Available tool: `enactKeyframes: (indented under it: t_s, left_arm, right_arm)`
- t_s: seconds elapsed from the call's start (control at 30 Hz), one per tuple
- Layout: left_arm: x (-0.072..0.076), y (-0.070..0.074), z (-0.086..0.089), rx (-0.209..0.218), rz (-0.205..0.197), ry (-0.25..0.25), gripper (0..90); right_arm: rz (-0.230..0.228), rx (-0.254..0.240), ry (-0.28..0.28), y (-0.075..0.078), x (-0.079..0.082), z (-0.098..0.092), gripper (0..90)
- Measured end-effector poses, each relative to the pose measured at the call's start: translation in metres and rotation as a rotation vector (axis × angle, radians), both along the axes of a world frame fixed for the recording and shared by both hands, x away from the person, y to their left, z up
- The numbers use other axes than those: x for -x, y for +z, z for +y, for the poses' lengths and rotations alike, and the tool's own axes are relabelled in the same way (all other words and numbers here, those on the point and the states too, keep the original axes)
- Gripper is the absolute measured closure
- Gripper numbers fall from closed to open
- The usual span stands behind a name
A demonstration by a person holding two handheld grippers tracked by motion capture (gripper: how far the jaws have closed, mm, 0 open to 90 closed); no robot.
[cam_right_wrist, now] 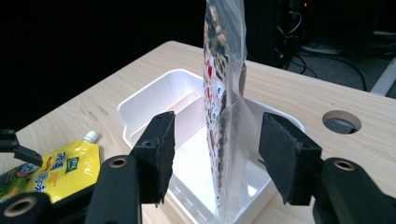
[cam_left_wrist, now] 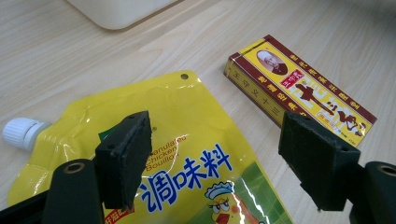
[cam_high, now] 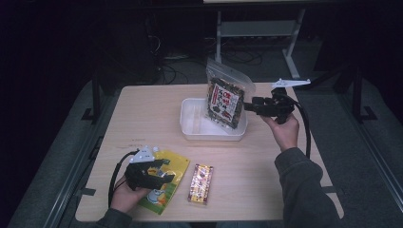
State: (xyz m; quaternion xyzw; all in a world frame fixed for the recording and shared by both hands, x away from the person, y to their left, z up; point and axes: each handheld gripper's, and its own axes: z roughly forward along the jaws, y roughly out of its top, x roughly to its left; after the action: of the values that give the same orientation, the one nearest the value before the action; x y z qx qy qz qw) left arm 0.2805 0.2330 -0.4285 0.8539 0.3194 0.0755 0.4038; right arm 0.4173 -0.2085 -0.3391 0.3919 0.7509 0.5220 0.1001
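Presently released: right gripper (cam_right_wrist: 215,154), jaws spread either side of upright crinkly clear plastic snack bag (cam_right_wrist: 223,112) standing in glossy white rectangular plastic tray (cam_right_wrist: 154,100); left gripper (cam_left_wrist: 219,163) likewise unclenched above glossy yellow spouted pouch (cam_left_wrist: 187,140).

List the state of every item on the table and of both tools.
Clear snack bag: upright in the tub, leaning on its right wall, released.
White tub: open, on the table.
Yellow spout pouch: lying flat, white cap on.
Red and yellow box: lying flat, closed.
Left tool: open, over the yellow spout pouch.
Right tool: open, pads either side of the clear snack bag, not pressing.
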Motion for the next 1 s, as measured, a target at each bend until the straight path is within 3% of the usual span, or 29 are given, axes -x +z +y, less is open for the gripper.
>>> enactKeyframes:
  t_s: [0.4, 0.53, 1.0]
  left_arm:
    - [0.000, 0.001, 0.004, 0.004, -0.003, 0.006, 25.0]
    - [0.000, 0.001, 0.003, 0.003, -0.003, 0.007, 25.0]
    - [0.001, 0.002, 0.004, 0.001, -0.010, 0.009, 25.0]
  right_arm:
    - [0.022, -0.009, -0.018, -0.005, 0.021, -0.014, 43.4]
    - [0.038, -0.033, -0.027, -0.008, 0.029, -0.019, 42.0]
    - [0.055, -0.053, 0.031, -0.008, 0.055, -0.008, 38.0]
